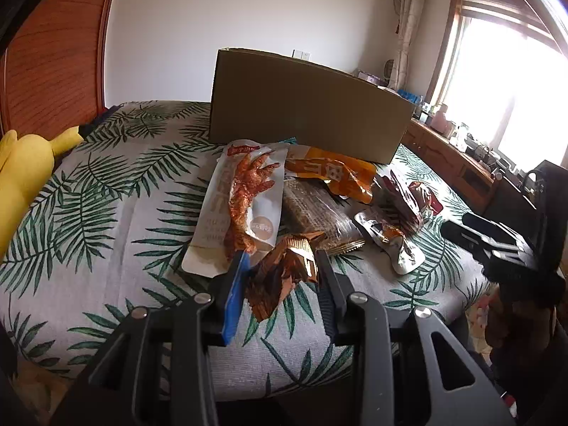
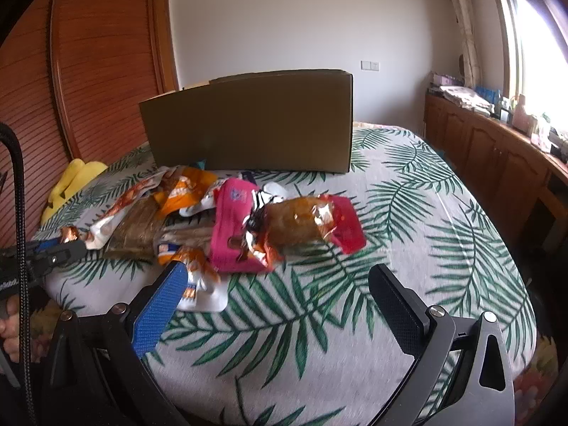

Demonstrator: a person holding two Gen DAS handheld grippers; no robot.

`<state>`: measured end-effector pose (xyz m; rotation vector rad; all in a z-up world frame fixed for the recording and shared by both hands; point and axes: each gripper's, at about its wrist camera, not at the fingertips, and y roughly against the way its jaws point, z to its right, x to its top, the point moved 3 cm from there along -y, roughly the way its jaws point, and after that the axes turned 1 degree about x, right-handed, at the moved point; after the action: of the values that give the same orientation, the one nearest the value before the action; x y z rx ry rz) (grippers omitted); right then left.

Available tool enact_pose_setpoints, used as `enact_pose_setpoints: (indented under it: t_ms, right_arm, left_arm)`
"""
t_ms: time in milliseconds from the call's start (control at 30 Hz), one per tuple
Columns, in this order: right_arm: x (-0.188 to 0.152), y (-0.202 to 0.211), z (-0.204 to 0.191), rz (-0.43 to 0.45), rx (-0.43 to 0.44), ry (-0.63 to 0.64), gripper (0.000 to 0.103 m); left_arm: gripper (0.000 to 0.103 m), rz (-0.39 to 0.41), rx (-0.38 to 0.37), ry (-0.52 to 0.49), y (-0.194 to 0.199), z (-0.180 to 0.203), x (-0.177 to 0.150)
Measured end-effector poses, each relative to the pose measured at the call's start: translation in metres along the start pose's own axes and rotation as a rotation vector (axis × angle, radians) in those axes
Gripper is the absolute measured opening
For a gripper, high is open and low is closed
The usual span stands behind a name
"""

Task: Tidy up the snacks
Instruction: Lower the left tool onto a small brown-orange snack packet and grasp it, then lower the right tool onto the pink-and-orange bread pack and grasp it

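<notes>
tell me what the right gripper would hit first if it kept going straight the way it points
Probably the clear-wrapped bun packet with red ends; the open right gripper has only bare leaf-print bedspread before it. Depth is uncertain.

I see a white bedspread (image 2: 408, 213) with green palm leaves, a brown box (image 2: 248, 124), a pink packet (image 2: 230, 227), a yellow toy (image 1: 21, 174).
</notes>
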<state>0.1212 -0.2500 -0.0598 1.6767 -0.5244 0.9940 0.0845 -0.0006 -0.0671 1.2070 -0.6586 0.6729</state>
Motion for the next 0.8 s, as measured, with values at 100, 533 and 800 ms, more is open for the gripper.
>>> enact_pose_setpoints:
  t_ms: [100,533,800]
  right_arm:
    - [0.010,-0.007,0.008,-0.016,0.017,-0.028,0.103]
    - [0.023,-0.021,0.024,-0.100,0.111,-0.169,0.096]
    - [0.021,-0.039,0.021,-0.178,0.180,-0.207,0.090]
  left_arm:
    - [0.035,0.002,-0.015,0.008,0.002,0.000,0.001]
    - [0.035,0.052,-0.050,-0.013,0.022,0.011,0.014]
    - [0.036,0.074,-0.051,-0.012,0.028,0.011,0.021]
